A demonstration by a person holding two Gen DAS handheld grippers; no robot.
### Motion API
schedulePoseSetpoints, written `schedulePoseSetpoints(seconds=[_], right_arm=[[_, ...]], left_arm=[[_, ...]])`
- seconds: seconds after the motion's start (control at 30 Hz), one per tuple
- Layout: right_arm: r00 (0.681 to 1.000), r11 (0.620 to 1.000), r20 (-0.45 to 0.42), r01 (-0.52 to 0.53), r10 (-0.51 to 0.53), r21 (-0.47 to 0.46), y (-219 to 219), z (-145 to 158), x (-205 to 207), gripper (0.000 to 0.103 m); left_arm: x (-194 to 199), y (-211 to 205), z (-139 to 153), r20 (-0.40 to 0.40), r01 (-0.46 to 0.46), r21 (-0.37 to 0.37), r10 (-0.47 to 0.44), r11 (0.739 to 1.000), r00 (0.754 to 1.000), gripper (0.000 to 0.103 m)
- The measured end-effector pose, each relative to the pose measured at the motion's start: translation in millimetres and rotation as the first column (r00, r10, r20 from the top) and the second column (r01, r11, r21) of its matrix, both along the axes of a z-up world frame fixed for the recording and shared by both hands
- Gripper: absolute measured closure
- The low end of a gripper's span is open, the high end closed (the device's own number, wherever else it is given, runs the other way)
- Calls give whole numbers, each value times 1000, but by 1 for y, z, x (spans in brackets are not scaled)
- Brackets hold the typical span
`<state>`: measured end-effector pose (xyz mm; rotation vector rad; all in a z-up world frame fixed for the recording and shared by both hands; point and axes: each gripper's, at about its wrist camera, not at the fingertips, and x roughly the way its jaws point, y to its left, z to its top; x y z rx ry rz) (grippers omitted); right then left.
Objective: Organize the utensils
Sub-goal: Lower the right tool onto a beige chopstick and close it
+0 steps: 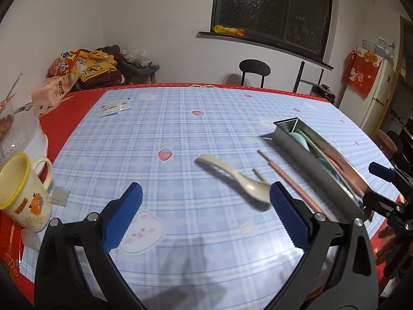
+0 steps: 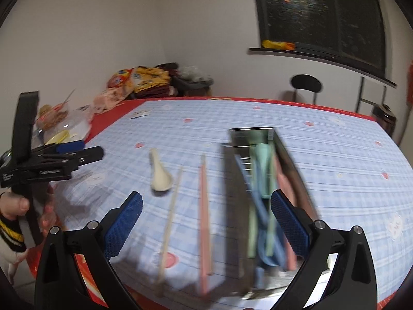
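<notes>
Left wrist view: left gripper [image 1: 205, 208] and right gripper [image 2: 206, 210] jaws apart, empty. Cream ceramic spoon [image 1: 233, 178], pink chopstick [image 2: 205, 222] loose beside steel utensil tray [image 2: 233, 180], near table's front edge; careless sweep could knock them off.

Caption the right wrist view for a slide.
Open right tool above the table: white spoon and chopsticks lie loose beside the metal utensil box.

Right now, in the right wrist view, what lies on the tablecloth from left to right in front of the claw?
White spoon → cream chopstick → pink chopstick → metal utensil box.
</notes>
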<state>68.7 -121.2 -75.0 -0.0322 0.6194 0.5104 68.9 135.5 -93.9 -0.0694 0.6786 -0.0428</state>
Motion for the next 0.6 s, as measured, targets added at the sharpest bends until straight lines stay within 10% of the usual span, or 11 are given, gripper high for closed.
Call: schedulePoseSetpoints(seconds=[0.33,0.6], right_arm=[[981,989,-184,-84,62,-118,55,-32,9,9],[963,976,-250,-142,98,-167,75,-54,10,66]], left_arm=[[-4,22,-11,0,0,-16,0,1000,1000,6],[3,17,-26,-15,41,-36,-41,999,999,6]])
